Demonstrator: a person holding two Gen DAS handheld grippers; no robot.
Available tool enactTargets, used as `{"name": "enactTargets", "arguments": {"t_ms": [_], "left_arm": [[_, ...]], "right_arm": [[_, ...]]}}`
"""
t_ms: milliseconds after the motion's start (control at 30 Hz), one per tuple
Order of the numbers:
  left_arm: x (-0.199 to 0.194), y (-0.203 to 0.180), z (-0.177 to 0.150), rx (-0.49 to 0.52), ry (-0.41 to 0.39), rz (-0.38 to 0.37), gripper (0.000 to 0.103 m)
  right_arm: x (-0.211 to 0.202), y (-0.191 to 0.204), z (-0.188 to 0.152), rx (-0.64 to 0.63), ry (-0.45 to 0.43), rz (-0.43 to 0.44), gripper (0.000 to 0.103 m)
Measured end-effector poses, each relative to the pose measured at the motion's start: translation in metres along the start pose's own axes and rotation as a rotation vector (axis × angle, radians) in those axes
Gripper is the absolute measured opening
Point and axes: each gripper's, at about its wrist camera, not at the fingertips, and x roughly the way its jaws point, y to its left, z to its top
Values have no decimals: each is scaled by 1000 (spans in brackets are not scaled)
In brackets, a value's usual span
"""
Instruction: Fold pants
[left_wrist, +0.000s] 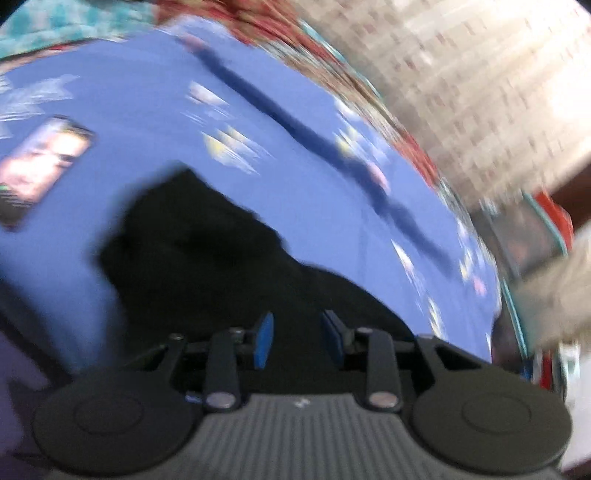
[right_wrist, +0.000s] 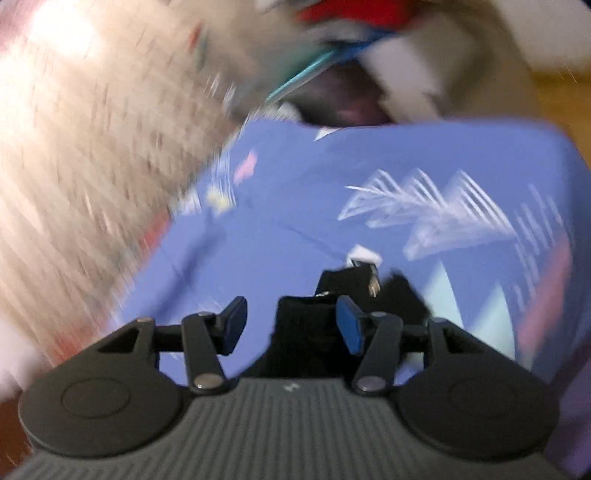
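Black pants (left_wrist: 203, 258) lie bunched on a blue printed sheet (left_wrist: 147, 110). My left gripper (left_wrist: 297, 334) hovers over them with its blue pads (left_wrist: 264, 339) a little apart. The black cloth shows behind the gap, and nothing is pinched. In the right wrist view, an end of the pants (right_wrist: 399, 295) with a white tag (right_wrist: 364, 254) lies on the sheet (right_wrist: 406, 155). My right gripper (right_wrist: 291, 325) stands open above it, and its right pad (right_wrist: 349, 328) is over the cloth. Both views are blurred.
A phone (left_wrist: 40, 166) with its screen lit lies on the sheet at the left. A beige woven blanket (left_wrist: 480, 92) borders the sheet's far right and fills the left of the right wrist view (right_wrist: 92, 147). A dark blue stripe (left_wrist: 295, 125) crosses the sheet.
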Motion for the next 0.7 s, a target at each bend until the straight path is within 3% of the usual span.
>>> {"name": "enactTargets", "arguments": {"t_ms": [133, 200, 233, 267, 333, 433, 600, 633, 700], "left_arm": [[59, -54, -25, 124, 109, 0, 29], [84, -74, -42, 154, 161, -1, 29], [94, -82, -48, 156, 188, -10, 29], [100, -87, -56, 160, 207, -18, 29], [114, -96, -66, 185, 247, -12, 29], [132, -107, -76, 200, 282, 20, 29], [142, -125, -79, 243, 273, 23, 29], [144, -129, -81, 261, 270, 37, 29], [149, -131, -85, 280, 275, 55, 29]], "right_arm": [[38, -1, 8, -204, 272, -145, 58], [17, -13, -1, -243, 326, -117, 58], [-1, -19, -5, -251, 346, -85, 52], [-23, -28, -9, -251, 356, -58, 33], [-55, -43, -16, -262, 360, -35, 17], [-110, -69, -28, -264, 338, -17, 8], [-205, -71, -26, -284, 85, 86, 7], [-217, -78, -30, -287, 66, 77, 7], [-220, -100, -42, -276, 108, 20, 8]]}}
